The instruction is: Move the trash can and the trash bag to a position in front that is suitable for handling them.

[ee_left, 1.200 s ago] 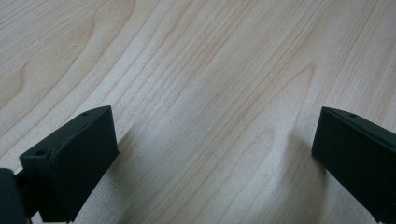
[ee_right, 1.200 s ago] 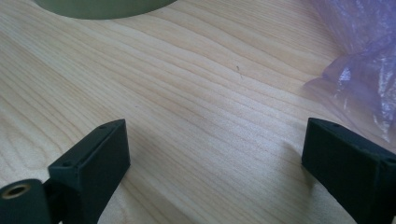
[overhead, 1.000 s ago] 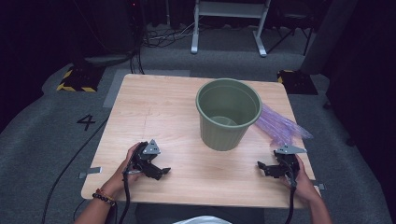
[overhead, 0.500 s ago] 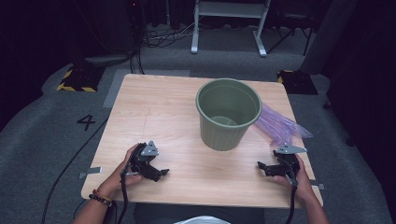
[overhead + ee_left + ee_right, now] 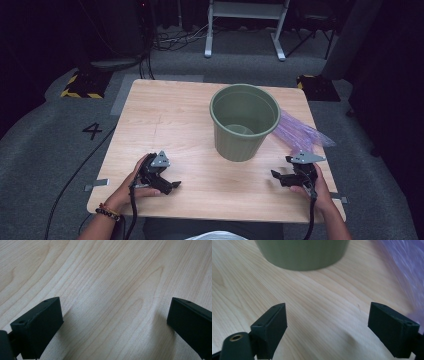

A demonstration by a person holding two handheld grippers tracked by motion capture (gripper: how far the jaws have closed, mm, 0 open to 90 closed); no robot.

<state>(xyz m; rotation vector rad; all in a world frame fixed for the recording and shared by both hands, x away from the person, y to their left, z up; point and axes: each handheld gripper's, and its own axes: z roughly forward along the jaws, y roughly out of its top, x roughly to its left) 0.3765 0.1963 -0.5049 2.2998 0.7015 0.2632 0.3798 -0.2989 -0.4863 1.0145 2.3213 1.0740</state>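
An empty green bucket point(image 5: 244, 122) stands upright on the wooden table point(image 5: 170, 120), right of centre. A crumpled purple plastic bag point(image 5: 300, 134) lies flat behind and to the right of it, reaching the table's right edge. My left gripper point(image 5: 172, 186) rests near the front left, open, with bare wood between its jaws point(image 5: 115, 322). My right gripper point(image 5: 276, 176) rests near the front right, open, just in front of the bag. In the right gripper view the bucket's base point(image 5: 303, 252) is ahead and the purple bag point(image 5: 404, 262) lies to the right.
The table stands on grey carpet with a "4" point(image 5: 93, 131) marked at the left. A white metal frame point(image 5: 245, 20) and cables lie beyond the far edge. Yellow-black striped blocks point(image 5: 82, 84) sit off the far corners.
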